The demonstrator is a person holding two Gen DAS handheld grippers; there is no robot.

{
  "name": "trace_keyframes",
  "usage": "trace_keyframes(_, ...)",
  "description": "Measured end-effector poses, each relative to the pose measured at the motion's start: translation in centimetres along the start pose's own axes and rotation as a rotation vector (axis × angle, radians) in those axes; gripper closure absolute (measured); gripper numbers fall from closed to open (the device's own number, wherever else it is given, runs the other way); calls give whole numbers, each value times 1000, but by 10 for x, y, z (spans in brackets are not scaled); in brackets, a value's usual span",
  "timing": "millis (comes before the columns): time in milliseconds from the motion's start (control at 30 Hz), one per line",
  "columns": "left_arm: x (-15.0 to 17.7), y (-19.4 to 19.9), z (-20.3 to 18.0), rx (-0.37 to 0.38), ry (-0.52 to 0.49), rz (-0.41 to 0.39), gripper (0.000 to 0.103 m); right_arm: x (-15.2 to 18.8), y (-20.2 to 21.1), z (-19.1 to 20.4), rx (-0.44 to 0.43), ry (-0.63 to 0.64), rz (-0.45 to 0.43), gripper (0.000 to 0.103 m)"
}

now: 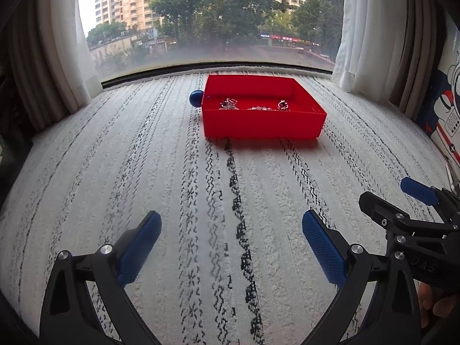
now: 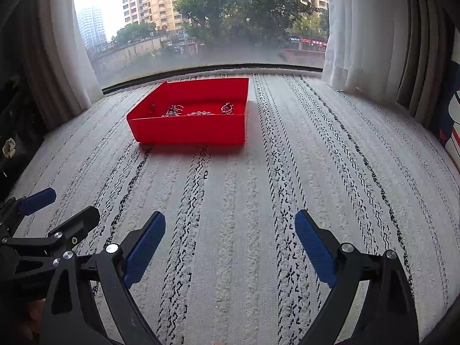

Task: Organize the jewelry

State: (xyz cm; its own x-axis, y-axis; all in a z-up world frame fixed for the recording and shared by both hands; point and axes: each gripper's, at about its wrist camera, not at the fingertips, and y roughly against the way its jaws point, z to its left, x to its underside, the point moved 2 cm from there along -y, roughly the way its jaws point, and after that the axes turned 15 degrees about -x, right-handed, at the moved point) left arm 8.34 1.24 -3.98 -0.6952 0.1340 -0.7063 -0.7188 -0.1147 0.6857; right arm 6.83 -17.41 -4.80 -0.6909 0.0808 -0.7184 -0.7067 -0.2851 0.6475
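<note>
A red open tray (image 1: 258, 125) stands on the white patterned rug, far ahead; it also shows in the right wrist view (image 2: 189, 130). Several silver jewelry pieces lie inside: a cluster (image 1: 228, 104), a bead chain (image 1: 260, 108) and a ring-like piece (image 1: 282, 105); they show again in the right wrist view (image 2: 198, 111). A small blue round object (image 1: 196, 98) sits against the tray's left wall. My left gripper (image 1: 230, 243) is open and empty, low over the rug. My right gripper (image 2: 230, 244) is open and empty, beside the left one.
The rug (image 1: 143, 158) has black dotted stripes and ends at a window sill (image 1: 172, 70). White curtains (image 1: 66, 57) hang at both sides. A printed panel (image 1: 448, 115) stands at the right. The right gripper shows in the left view (image 1: 402, 204).
</note>
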Motion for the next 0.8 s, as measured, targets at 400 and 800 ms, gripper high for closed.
trace_keyframes(400, 1, 0, 1, 3, 1, 5, 9, 0, 0, 0, 1, -1, 1, 13)
trace_keyframes(800, 0, 1, 1, -1, 2, 2, 9, 0, 0, 0, 1, -1, 1, 13)
